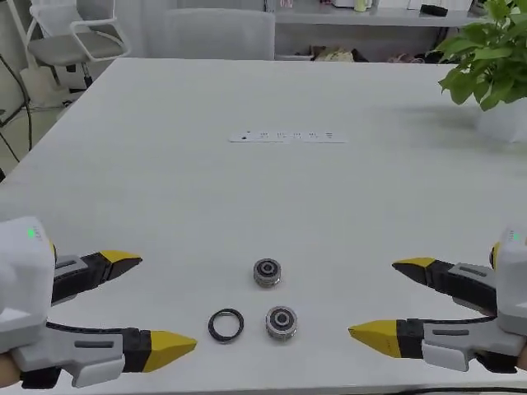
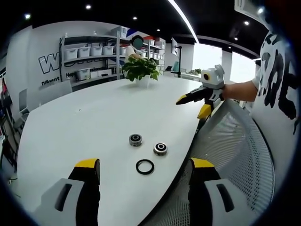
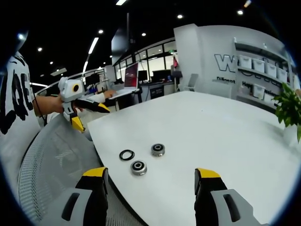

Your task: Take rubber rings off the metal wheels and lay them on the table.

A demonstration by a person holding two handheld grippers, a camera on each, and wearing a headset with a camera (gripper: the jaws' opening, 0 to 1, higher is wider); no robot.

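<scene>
Jaws of the left gripper [image 1: 167, 303] stood spread wide at the near left edge of the table [image 1: 247, 189]. Nothing was between them, and the yellow tips pointed toward the middle. To its right, one black rubber ring [image 1: 226, 325] lay flat on the table, off any wheel. The near wheel [image 1: 282, 322] sat just beside the ring on its right, with a small gap between them. The far wheel [image 1: 267, 271] sat a little behind those two, apart from both. Each wheel looked like grey metal with a dark centre. I could not tell from any view whether either one carried a ring. The right gripper [image 1: 372, 298] was at the near right edge, jaws likewise spread and empty, tips facing the left gripper across the three parts. Both grippers were well apart from the ring and the wheels. A white power strip [image 1: 288, 137] lay farther up the table, near the centre. A potted plant [image 1: 484, 58] stood at the far right corner.
</scene>
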